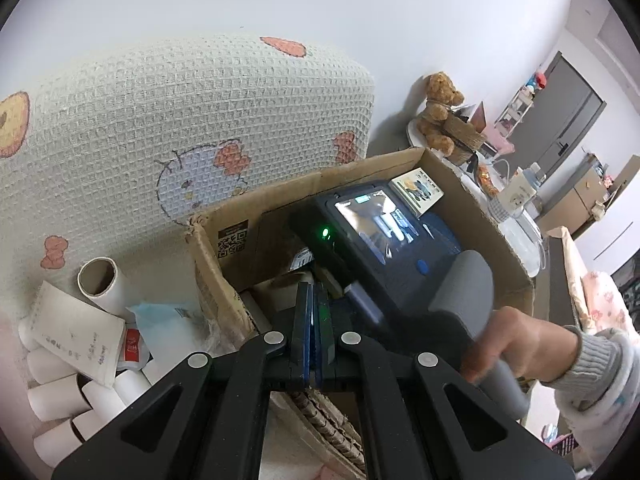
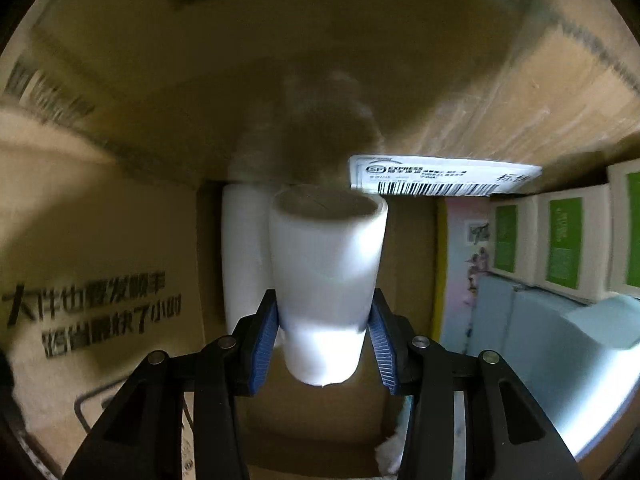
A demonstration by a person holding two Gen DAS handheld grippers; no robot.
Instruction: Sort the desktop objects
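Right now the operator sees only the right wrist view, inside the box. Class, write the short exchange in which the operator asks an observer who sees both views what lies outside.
Operator: My right gripper holds a white tube. Is the left one carrying anything?
Observer: No. The left gripper is shut, with nothing between its fingers.
Operator: Are more tubes waiting?
Observer: Yes. A heap of white tubes lies outside the cardboard box, beside its outer wall.
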